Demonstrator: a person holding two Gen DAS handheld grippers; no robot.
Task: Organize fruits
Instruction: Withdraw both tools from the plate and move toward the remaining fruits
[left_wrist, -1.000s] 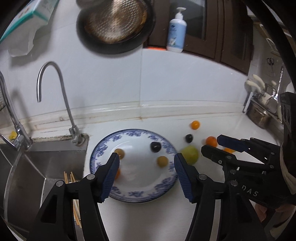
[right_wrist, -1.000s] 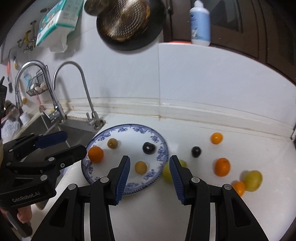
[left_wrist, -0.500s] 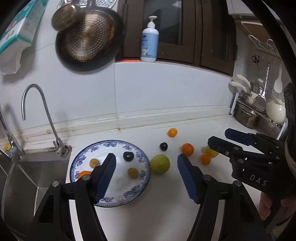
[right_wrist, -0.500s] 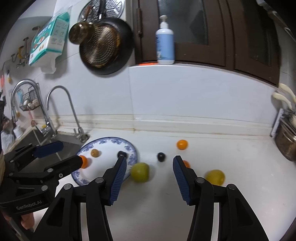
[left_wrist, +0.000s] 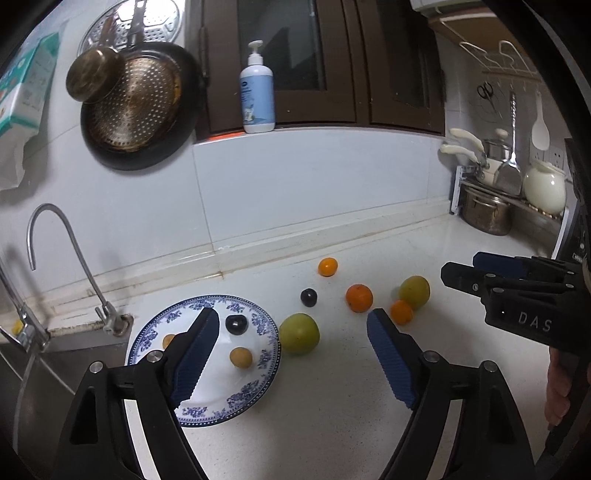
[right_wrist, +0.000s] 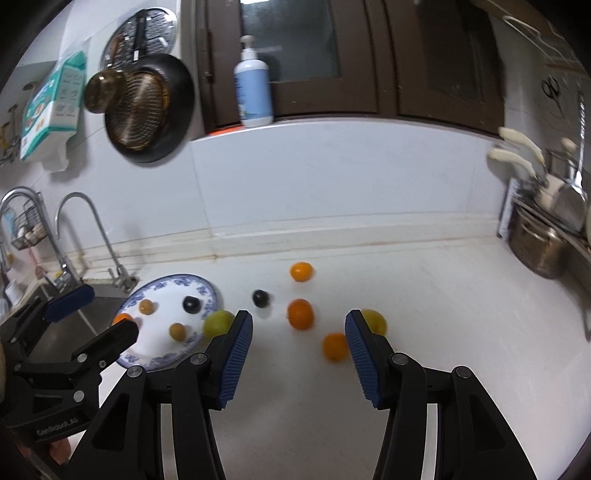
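A blue-patterned plate (left_wrist: 258, 391) (right_wrist: 166, 286) lies on the white counter by the sink, holding a dark plum (left_wrist: 236, 324), two small yellow fruits (left_wrist: 241, 357) and an orange (right_wrist: 122, 317). A green fruit (left_wrist: 299, 333) (right_wrist: 218, 322) rests against its right rim. On the counter to the right lie a dark plum (left_wrist: 308, 297), three oranges (left_wrist: 359, 297) and a yellow-green fruit (left_wrist: 414, 291). My left gripper (left_wrist: 290, 347) is open and empty above the plate's right side. My right gripper (right_wrist: 298, 349) is open and empty above the loose fruits.
A sink (left_wrist: 48, 373) with taps (left_wrist: 66, 258) is at the left. Pots and utensils (left_wrist: 491, 210) stand at the far right. A pan (left_wrist: 136, 107) hangs on the wall; a soap bottle (left_wrist: 256, 92) stands on the ledge.
Both grippers have pulled back and up from the plate, so plate and fruits look smaller and farther. Both stay open and empty. The fruits have not moved.
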